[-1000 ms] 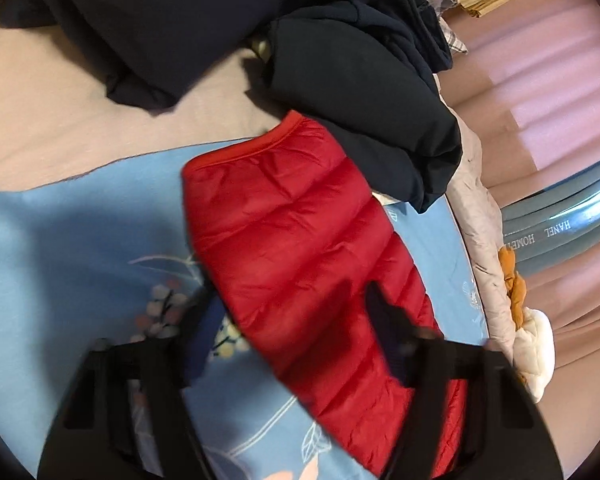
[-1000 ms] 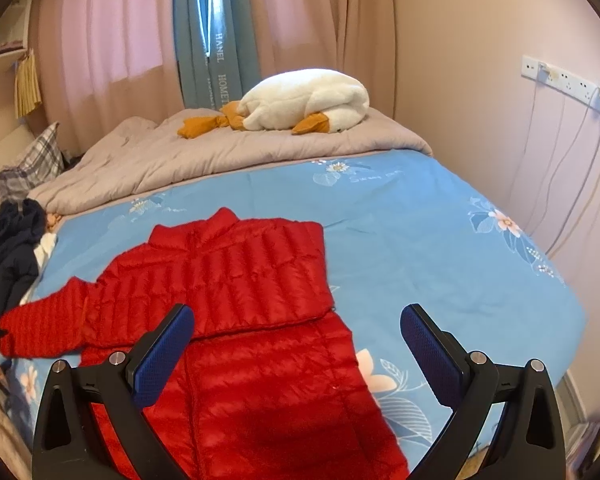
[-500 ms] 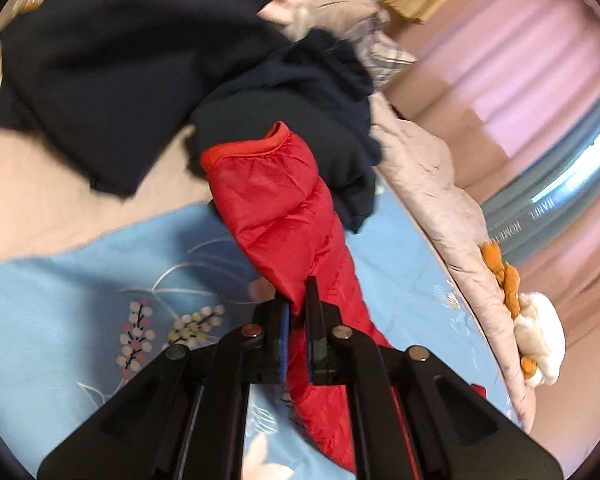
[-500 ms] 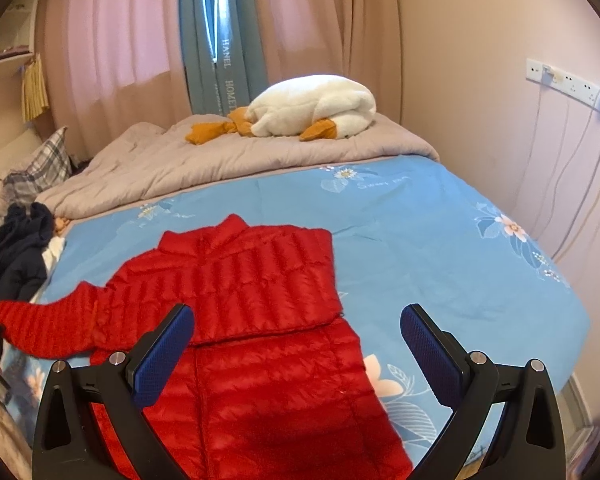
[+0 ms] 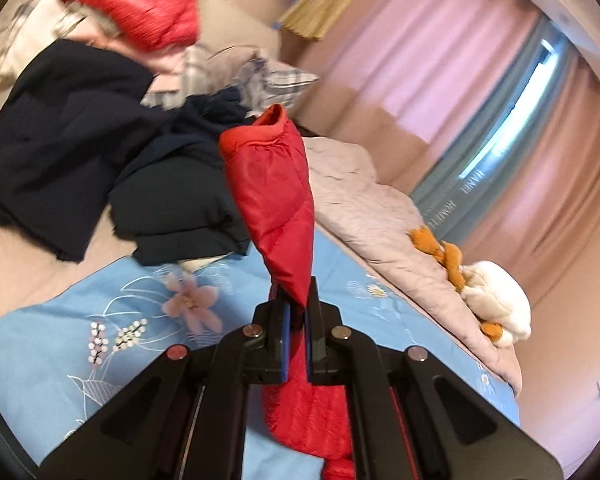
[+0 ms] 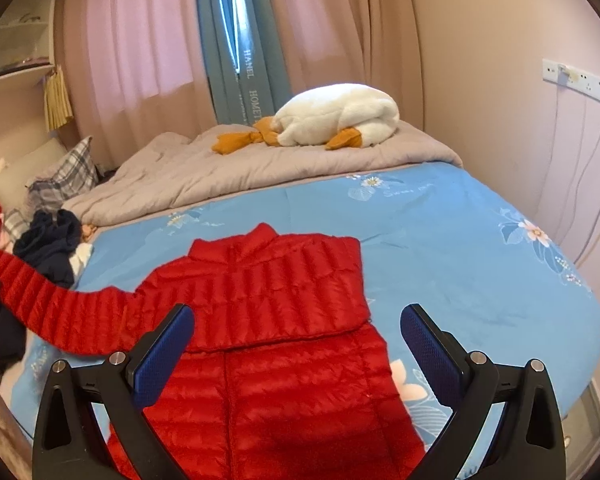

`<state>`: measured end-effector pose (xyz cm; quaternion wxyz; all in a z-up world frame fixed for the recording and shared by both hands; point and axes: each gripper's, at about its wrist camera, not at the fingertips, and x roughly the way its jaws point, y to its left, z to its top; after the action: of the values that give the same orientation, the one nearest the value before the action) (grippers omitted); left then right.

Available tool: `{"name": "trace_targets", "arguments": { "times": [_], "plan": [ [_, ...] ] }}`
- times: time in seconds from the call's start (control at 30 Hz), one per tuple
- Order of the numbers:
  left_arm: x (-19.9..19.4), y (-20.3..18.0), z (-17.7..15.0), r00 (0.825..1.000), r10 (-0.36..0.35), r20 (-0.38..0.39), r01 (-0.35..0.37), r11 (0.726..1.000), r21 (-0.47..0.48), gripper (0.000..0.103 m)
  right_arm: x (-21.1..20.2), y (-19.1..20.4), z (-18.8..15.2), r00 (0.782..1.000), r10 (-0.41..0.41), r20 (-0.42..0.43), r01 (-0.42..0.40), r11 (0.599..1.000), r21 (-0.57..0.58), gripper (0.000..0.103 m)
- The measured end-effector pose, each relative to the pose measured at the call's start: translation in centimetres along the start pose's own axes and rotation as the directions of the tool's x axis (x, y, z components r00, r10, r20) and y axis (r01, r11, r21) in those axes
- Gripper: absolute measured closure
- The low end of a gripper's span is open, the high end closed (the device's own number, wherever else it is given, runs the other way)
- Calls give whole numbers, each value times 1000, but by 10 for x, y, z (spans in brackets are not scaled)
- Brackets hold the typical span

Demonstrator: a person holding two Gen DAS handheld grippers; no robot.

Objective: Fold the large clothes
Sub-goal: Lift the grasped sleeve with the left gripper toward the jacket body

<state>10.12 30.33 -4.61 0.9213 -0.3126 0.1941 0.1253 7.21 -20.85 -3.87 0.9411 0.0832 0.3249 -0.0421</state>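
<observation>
A red quilted down jacket point(image 6: 268, 304) lies spread on the blue floral bedsheet point(image 6: 460, 248), with one side folded over its body. Its left sleeve point(image 6: 40, 300) stretches out to the left and is lifted. My left gripper point(image 5: 296, 308) is shut on that red sleeve point(image 5: 276, 196), which hangs up in front of the camera with its cuff on top. My right gripper point(image 6: 296, 340) is open and empty, hovering over the jacket's lower half.
A pile of dark navy clothes point(image 5: 100, 152) lies at the bed's left side, beside a plaid pillow point(image 6: 64, 180). A grey quilt point(image 6: 260, 164) with a white plush goose point(image 6: 336, 120) lies at the far end. Curtains and a wall bound the bed.
My left gripper closed on the red sleeve and lifted it off the sheet, pulling it out to the left. My right gripper stayed open over the jacket.
</observation>
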Motion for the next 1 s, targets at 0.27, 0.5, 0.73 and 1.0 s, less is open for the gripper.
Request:
{"name": "trace_targets", "arguments": {
  "times": [0.27, 0.5, 0.73, 1.0],
  "plan": [
    [-26, -44, -6, 997, -79, 2, 79, 993, 86, 99, -2, -6, 2, 1000, 10, 0, -10, 1000, 21, 1],
    [-40, -74, -15, 989, -145, -4, 144, 981, 128, 99, 3, -7, 3, 999, 37, -18, -36, 999, 32, 1],
    [-48, -106, -29, 980, -197, -29, 199, 961, 191, 99, 7, -2, 6, 998, 59, -32, -59, 998, 25, 1],
    [-45, -135, -55, 963, -250, -96, 267, 929, 257, 99, 8, -5, 2, 998, 54, -45, -53, 998, 32, 1]
  ]
}}
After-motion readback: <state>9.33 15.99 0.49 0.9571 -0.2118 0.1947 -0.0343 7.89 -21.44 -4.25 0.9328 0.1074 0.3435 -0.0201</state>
